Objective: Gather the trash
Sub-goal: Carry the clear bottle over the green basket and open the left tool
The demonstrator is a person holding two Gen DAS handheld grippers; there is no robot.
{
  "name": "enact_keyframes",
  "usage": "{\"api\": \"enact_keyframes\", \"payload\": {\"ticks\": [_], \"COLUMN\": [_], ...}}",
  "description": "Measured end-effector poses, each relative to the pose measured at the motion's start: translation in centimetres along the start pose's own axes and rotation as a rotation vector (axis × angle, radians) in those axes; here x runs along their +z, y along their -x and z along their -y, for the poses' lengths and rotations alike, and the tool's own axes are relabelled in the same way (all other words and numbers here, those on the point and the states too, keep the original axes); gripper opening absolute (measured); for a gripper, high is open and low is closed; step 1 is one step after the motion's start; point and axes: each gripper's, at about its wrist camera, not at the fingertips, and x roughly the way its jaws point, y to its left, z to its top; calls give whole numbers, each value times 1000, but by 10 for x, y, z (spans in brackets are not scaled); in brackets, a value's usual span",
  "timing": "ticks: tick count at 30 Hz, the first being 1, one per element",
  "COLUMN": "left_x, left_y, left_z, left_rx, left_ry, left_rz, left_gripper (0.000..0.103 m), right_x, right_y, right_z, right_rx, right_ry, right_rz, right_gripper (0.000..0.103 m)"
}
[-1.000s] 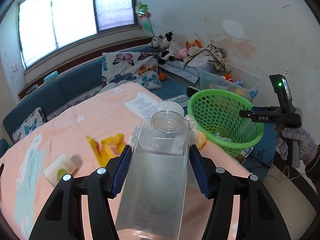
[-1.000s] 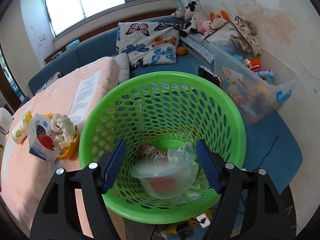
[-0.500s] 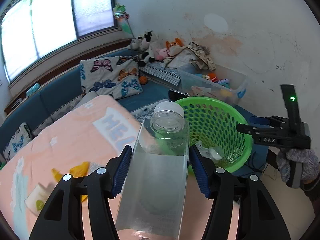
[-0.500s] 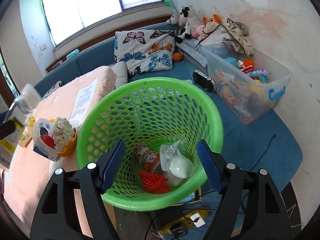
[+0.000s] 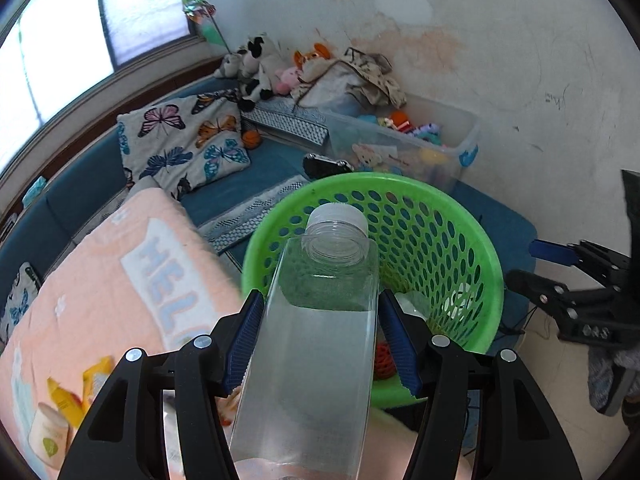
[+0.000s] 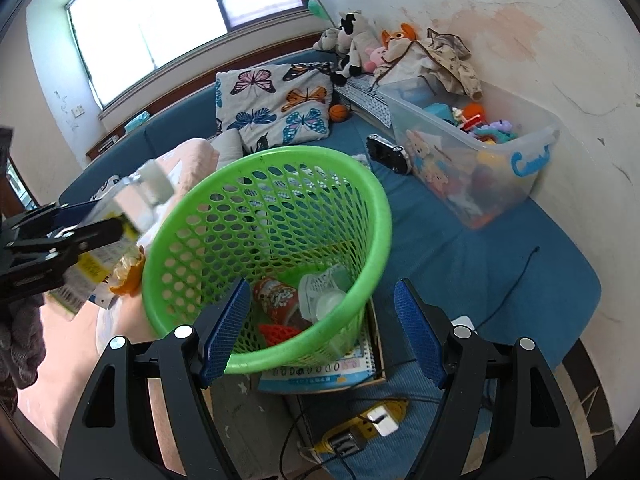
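Note:
My left gripper [image 5: 320,340] is shut on a clear square plastic bottle [image 5: 316,344] with a white cap, held with its cap over the near rim of the green mesh basket [image 5: 472,248]. In the right wrist view the basket [image 6: 208,224] holds a red cup [image 6: 276,300], a clear bottle [image 6: 324,296] and a red net scrap [image 6: 280,332]; the held bottle [image 6: 132,196] comes in from the left. My right gripper [image 6: 320,332] is open and empty, just in front of the basket's near rim.
A peach blanket [image 5: 100,280] carries yellow wrappers [image 5: 68,396] and a small cup [image 5: 46,436]. Orange peel and a carton [image 6: 116,276] lie left of the basket. A clear toy bin [image 6: 472,152] stands at the right. A power strip [image 6: 360,428] and cables lie below.
My left gripper has carried the bottle from over the blanket to the basket's rim. My right gripper has pulled back from the basket, having released a clear bottle into it.

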Motion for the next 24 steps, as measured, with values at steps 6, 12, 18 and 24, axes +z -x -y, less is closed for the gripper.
{"api": "enact_keyframes", "payload": {"ticks": [6,12,18,24], "left_x": [17,26,24,2], "left_y": [-29,-34,-10,27], "left_z": [12,12,13,-7], "left_rx": [1,-29,-9,0], "left_ry": [-4,58,48,110], "left_rz": [-34,-21,39,76], "left_gripper": [58,72,70,67], "right_x": [-4,-8,-7,-9], "right_y": [-1,0,2,10], "right_z": [2,4,4,-9], "right_rx": [-3,-3,9,40], "right_ry": [0,-7,-15,5], "right_rz": [-4,-10,-8,2], "right_gripper": [74,74,74,74]}}
